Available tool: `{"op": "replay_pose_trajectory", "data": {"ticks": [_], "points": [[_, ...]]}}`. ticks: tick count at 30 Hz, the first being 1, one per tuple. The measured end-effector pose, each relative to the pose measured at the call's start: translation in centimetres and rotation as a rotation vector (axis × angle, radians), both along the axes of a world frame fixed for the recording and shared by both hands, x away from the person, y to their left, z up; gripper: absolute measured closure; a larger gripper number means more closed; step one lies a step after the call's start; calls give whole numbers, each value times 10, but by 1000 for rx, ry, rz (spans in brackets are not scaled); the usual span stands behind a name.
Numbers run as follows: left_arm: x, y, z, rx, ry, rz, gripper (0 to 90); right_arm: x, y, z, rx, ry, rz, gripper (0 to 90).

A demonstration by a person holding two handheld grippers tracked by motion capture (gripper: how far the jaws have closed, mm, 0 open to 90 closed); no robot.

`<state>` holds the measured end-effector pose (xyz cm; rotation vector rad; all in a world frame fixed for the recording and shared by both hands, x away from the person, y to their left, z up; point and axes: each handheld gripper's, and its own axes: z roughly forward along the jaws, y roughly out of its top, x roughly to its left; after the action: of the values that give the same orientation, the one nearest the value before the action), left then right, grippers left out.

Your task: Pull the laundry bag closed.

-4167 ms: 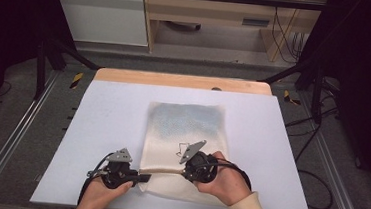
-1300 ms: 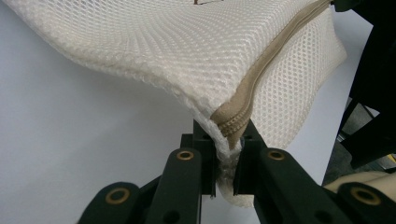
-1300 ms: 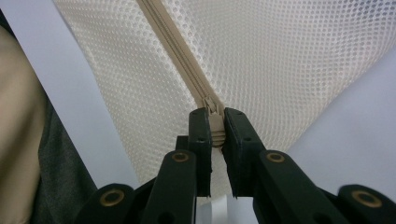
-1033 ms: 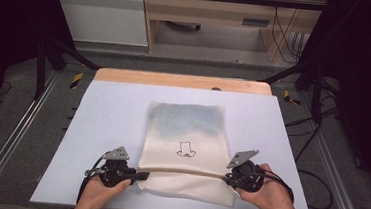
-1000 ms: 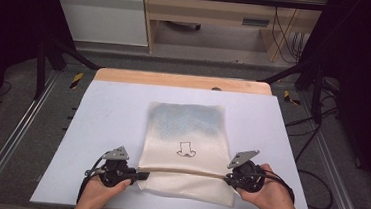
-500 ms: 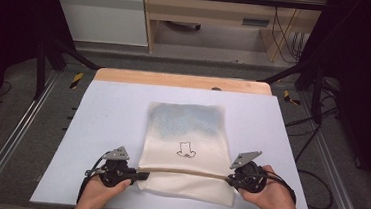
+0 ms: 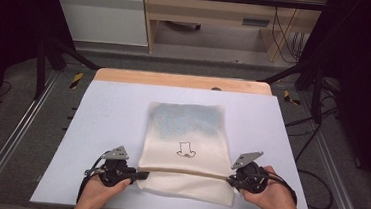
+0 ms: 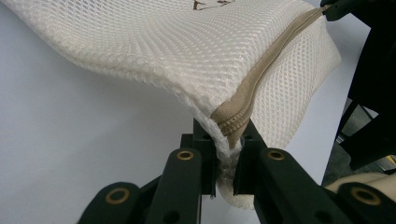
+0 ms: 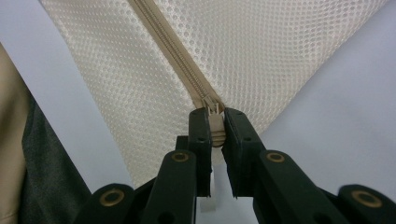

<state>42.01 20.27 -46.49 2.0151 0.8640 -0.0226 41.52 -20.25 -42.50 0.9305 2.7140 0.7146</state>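
High view: left gripper (image 7: 140, 173) pinches mesh bag (image 7: 187, 137) near-left corner, right gripper (image 7: 231, 179) pinches zipper pull (image 9: 215, 122) near-right.

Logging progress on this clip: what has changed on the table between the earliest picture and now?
The right gripper, shut on the zipper pull, went from mid-bag to the mesh bag's right edge, drawing the zipper along. The left gripper stayed clamped on the bag's left corner; the bag kept its place on the table.
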Motion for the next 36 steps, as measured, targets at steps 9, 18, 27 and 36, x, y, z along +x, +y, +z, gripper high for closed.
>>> {"op": "replay_pose_trajectory", "data": {"ticks": [9, 18, 27, 36], "points": [[0, 0, 1, -1, -3, 0, 824, 0, -3, -1, 6, 1, -3, 820], [0, 1, 1, -5, -3, 0, 824, -1, -3, -2, 2, 4, -10, 820], [1, 2, 2, -10, -6, -6, 824, -2, -6, -5, 4, 7, -13, 820], [1, 2, 0, -10, 1, -13, 824, -3, -6, -12, 9, 12, -19, 820]]}}
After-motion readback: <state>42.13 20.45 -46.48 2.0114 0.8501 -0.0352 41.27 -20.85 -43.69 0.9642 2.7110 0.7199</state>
